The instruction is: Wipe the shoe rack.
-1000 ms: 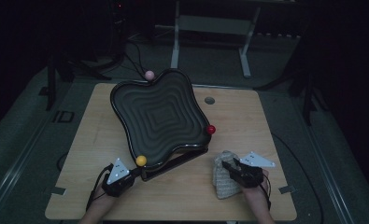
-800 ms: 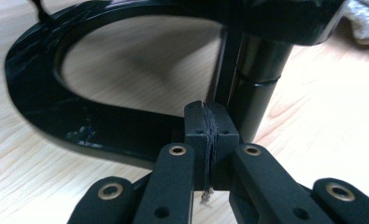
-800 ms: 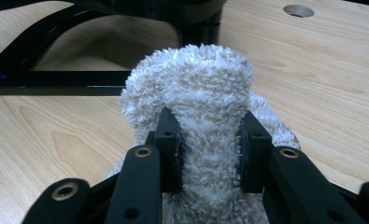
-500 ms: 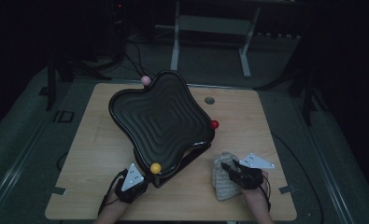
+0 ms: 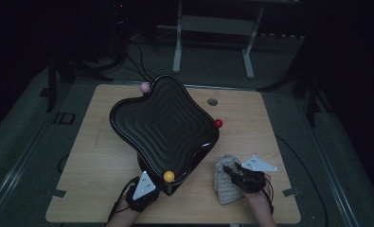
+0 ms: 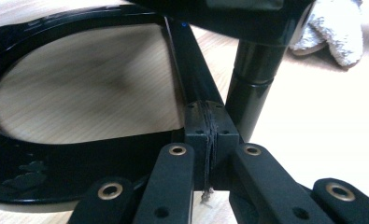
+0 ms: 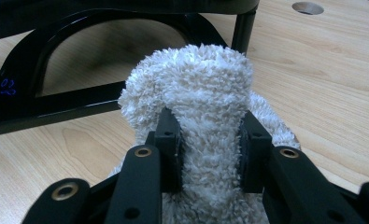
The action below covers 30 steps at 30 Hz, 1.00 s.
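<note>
A: Where is the tray [image 5: 163,125] held?
B: On the table [image 5: 80,161], tilted; its black stand [image 6: 198,79] is pinched by the left gripper [image 6: 211,133], jaws pressed together.

A: And the cloth [image 7: 205,107]?
B: It is pinched by the right gripper [image 7: 206,151], just beside the stand. A yellow ball [image 5: 168,176] is seen at the tray's near rim.

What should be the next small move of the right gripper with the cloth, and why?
Probably lift the cloth off the table and carry it toward the black tray. The right gripper is shut on a fold of it beside the tray's stand, while the left gripper is clamped on the stand, seemingly steadying it. Wiping looks likely, though I cannot be sure.
</note>
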Tool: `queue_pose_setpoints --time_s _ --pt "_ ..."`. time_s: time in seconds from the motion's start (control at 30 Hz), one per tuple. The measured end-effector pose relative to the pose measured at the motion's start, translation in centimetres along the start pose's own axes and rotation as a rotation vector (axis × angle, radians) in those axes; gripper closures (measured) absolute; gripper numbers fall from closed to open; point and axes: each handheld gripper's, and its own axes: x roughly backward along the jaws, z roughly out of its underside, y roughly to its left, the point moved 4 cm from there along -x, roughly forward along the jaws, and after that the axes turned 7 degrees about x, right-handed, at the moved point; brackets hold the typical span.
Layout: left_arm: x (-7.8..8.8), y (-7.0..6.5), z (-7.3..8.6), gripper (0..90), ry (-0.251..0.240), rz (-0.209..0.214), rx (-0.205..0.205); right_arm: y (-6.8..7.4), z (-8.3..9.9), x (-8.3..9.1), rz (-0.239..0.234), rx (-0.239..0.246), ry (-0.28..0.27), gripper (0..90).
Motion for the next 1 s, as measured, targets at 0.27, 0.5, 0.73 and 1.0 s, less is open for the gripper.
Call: queue_pose_setpoints --time_s 0.27,0.5,0.73,1.0 --pt "-0.6 -1.5 -0.2 88.1 0.006 0.035 -0.029 0.1 -0.1 0.1 -0.001 0.003 -0.003 67.4" --pt "-1.2 -2.9 -0.6 88.1 0.005 0.060 -0.051 0.2 -0.2 0.4 -0.003 0.002 -0.009 67.4" --pt "-2.4 -4.3 -1.0 88.0 0.008 0.099 -0.085 0.2 -0.2 0.5 -0.001 0.000 -0.010 67.4" --pt "-3.8 -4.4 -2.1 87.8 -0.003 0.095 -0.080 -0.1 0.0 0.6 0.001 -0.003 -0.011 67.4"
